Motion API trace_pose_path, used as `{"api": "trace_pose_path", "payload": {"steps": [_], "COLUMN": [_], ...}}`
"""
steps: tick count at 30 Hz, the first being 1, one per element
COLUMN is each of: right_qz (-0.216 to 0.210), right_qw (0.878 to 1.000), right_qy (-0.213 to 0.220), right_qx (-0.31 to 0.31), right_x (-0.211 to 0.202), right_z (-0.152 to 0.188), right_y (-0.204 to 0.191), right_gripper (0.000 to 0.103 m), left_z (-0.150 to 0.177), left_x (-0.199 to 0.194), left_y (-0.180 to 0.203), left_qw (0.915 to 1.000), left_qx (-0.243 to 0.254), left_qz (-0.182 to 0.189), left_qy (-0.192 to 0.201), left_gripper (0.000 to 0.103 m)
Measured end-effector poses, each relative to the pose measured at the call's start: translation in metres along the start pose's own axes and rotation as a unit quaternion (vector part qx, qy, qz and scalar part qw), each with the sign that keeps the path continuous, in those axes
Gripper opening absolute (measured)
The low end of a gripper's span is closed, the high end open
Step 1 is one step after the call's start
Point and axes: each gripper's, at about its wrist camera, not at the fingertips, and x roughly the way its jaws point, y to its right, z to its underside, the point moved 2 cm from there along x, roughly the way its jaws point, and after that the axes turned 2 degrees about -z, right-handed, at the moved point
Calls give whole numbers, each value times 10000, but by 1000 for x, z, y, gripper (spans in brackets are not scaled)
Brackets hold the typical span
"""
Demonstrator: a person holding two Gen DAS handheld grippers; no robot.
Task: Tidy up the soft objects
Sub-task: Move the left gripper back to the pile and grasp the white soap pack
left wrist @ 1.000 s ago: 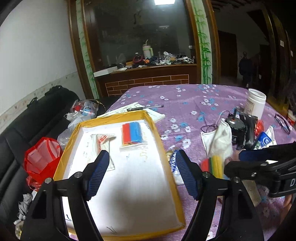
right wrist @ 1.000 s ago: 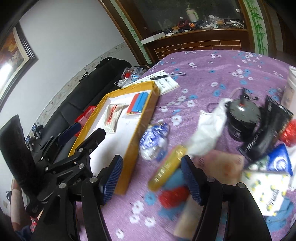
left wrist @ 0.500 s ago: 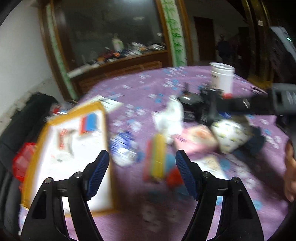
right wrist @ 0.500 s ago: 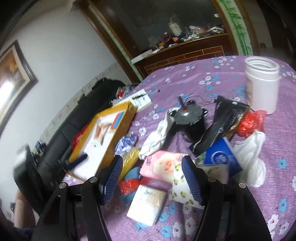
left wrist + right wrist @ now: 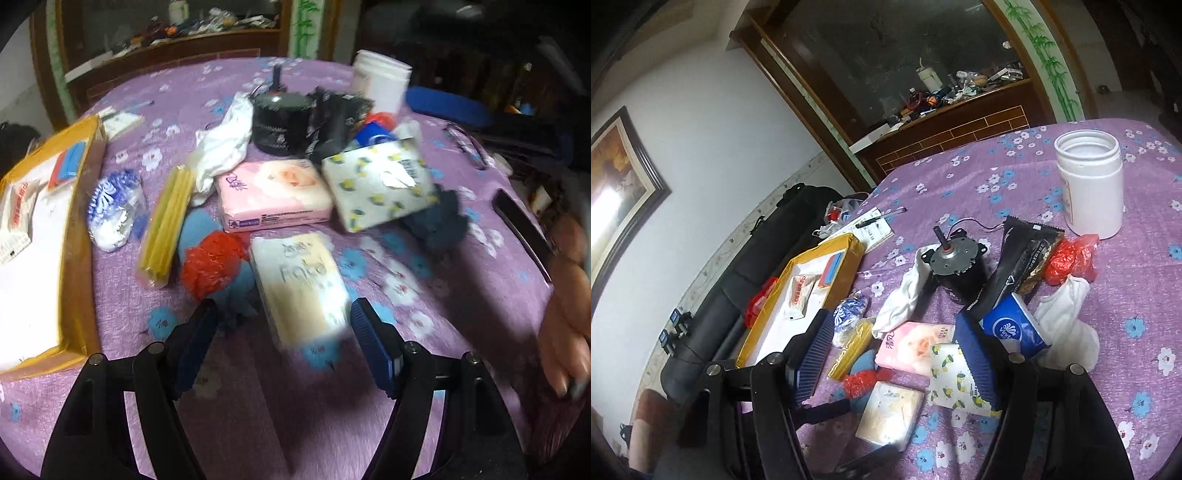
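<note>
Left tool [image 5: 280, 339] open over cream tissue pack [image 5: 301, 282]; jar [image 5: 1089, 184] interior visible right view only.

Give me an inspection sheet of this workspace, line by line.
Surface: purple floral tablecloth, crowded.
Job's things: pink tissue pack, cream tissue pack, lemon-print tissue pack, white sock; yellow box already holds a few items.
Clutter: electric motor, white jar, black snack bag, pen.
Grippers: left tongs open, just short of the cream pack; right tongs open, empty.
Cables: motor leads.
Surroundings: black sofa, cluttered brick counter.
</note>
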Motion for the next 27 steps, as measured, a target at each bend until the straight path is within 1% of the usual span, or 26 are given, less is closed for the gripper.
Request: {"api": "trace_pose_path", "payload": {"steps": [1, 2, 3, 5, 6, 7, 8, 10, 11, 12, 14, 18, 20, 22, 24, 26, 27], "right_qz": [-15, -23, -17, 23, 25, 15, 22, 38, 29, 24, 27, -22, -103, -231, -168, -54, -13], "right_qw": [10000, 10000, 10000, 10000, 10000, 10000, 10000, 9999, 9999, 9999, 9999, 9992, 9979, 9953, 9925, 9881, 9859], "right_qy": [-2, 1, 17, 53, 55, 45, 44, 14, -18, -55, -150, -358, -561, -837, -1061, -1323, -1444], "right_qx": [21, 35, 39, 50, 62, 76, 86, 92, 94, 89, 39, -174, -315, -426, -582, -777, -845], "right_x": [0, -1, -2, -3, -4, -3, -3, -1, 0, 2, 7, 18, 28, 41, 54, 69, 76], "right_z": [0, 0, 0, -1, -1, -1, -1, -1, 0, 0, 3, 11, 18, 27, 38, 49, 54], "right_y": [1, 2, 2, 4, 5, 6, 7, 8, 8, 8, 6, -4, -12, -19, -25, -30, -32], "right_gripper": [71, 71, 71, 71, 71, 71, 71, 71, 71, 71, 71, 71, 71, 70, 68, 60, 49], "left_z": [-2, -6, -10, -15, -15, -14, -11, -7, -2, 4, 18, 38, 45, 49, 51, 51, 50], "left_x": [2, 5, 11, 16, 18, 18, 14, 9, 6, -1, -14, -35, -37, -35, -36, -35, -32], "left_y": [1, 3, 7, 12, 15, 16, 17, 15, 12, 8, 0, -26, -41, -58, -70, -74, -75], "left_qw": [10000, 10000, 9998, 9992, 9984, 9975, 9971, 9975, 9981, 9985, 9983, 9985, 9988, 9993, 9983, 9976, 9977], "left_qx": [-27, 24, 131, 279, 401, 486, 541, 574, 550, 519, 511, 263, 105, -48, -259, -373, -362], "left_qz": [66, 10, -162, -279, -389, -501, -481, -365, -245, -20, 207, 388, 383, 259, 365, 410, 403], "left_qy": [43, 49, -1, 38, 86, 146, 224, 206, 162, 146, 169, 277, 269, 282, 378, 406, 414], "left_gripper": [74, 74, 73, 73, 65, 60, 43, 42, 42, 42, 42, 42, 42, 42, 42, 42, 42]}}
